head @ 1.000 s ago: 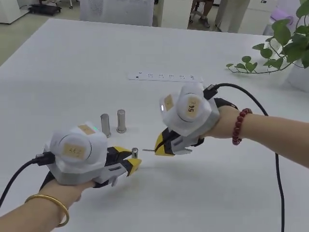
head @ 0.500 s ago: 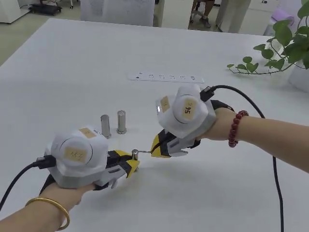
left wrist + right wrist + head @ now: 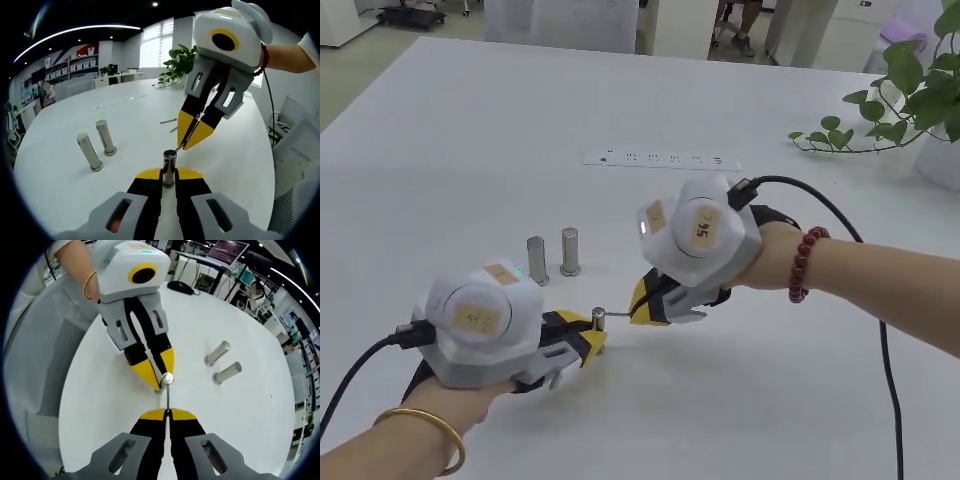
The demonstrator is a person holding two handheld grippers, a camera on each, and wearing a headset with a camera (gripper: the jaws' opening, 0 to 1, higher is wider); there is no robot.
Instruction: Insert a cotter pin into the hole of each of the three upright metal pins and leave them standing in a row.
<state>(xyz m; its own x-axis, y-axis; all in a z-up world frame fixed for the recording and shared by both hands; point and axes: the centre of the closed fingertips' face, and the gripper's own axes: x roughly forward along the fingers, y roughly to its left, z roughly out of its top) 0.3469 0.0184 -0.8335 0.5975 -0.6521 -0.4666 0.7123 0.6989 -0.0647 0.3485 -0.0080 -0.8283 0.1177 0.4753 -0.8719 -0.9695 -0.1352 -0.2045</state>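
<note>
Left claw [image 3: 169, 175]: pressed together on the lower part of the held metal pin [image 3: 169, 166], which stands upright on the bench [image 3: 470, 120] between the yellow tips.
Right claw [image 3: 168, 413]: pinched shut on the cotter pin [image 3: 168, 396], a thin wire that sticks straight out from the tips.
Meeting point: the two claws face each other tip to tip, near but not touching. The wire's free end reaches the held metal pin just under its top. Whether it has entered the hole cannot be told.
Same in the head view: left claw [image 3: 590, 338], right claw [image 3: 642, 306], held metal pin [image 3: 599, 318] between them.
Other two metal pins [image 3: 536, 260] [image 3: 570, 251]: upright, side by side, just beyond the left claw toward the bench's far edge and apart from both claws.
Open room: bare bench top runs from the claws to the power strip [image 3: 660, 158], which lies flat well short of the far edge.
Far right corner: a potted plant [image 3: 910, 90], well away from the work.
Loose bits: two thin slivers [image 3: 167, 120] lie on the bench past the right claw, too small to name.
</note>
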